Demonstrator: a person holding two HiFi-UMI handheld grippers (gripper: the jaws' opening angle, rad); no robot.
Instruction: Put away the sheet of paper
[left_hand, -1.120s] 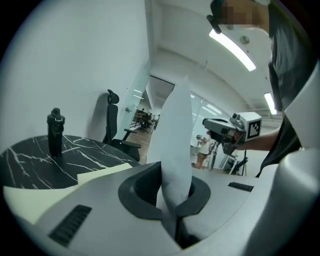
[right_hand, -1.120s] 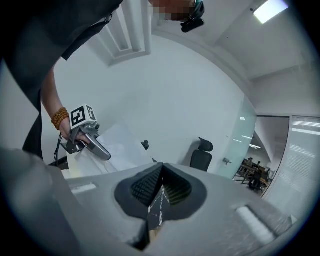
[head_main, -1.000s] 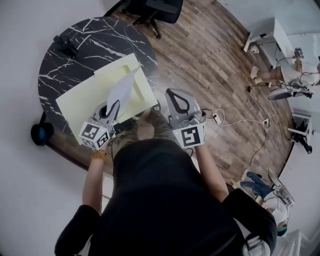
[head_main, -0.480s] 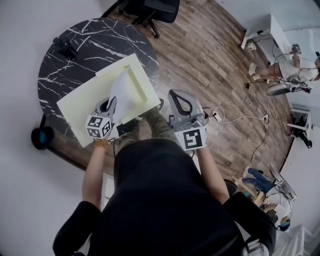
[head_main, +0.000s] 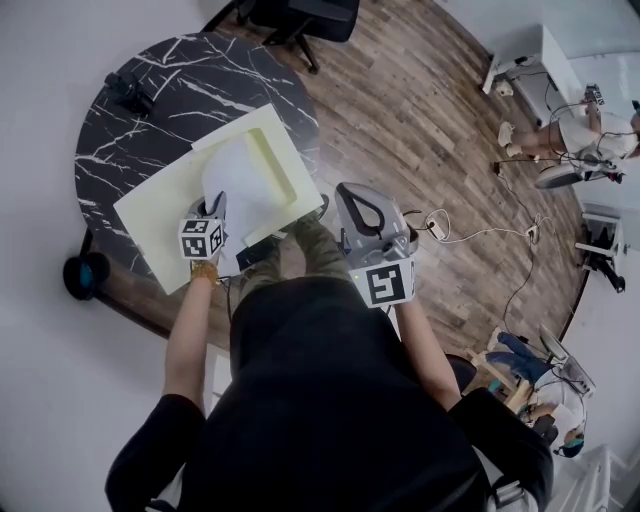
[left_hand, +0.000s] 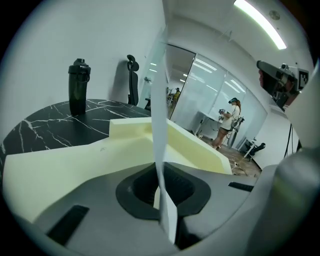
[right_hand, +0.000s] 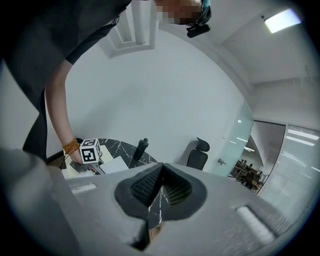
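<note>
A white sheet of paper (head_main: 243, 183) hangs over a pale yellow open folder (head_main: 160, 205) on the round black marble table (head_main: 190, 90). My left gripper (head_main: 214, 210) is shut on the sheet's near edge at the table's front. In the left gripper view the sheet (left_hand: 160, 135) runs edge-on up from between the closed jaws of the left gripper (left_hand: 161, 189), with the folder (left_hand: 100, 152) below and behind it. My right gripper (head_main: 352, 195) is held off the table over the wooden floor; it is shut with nothing in it (right_hand: 161, 192).
A black bottle (left_hand: 79, 92) stands at the table's far side (head_main: 128, 90). A black office chair (head_main: 305, 20) sits beyond the table. Cables (head_main: 480, 240) lie on the wooden floor to the right. A person (head_main: 580, 135) stands far right by a white desk.
The sheet has swung from standing edge-up to showing its broad side over the folder. My left gripper has turned and moved slightly forward with it. The right gripper has barely moved.
</note>
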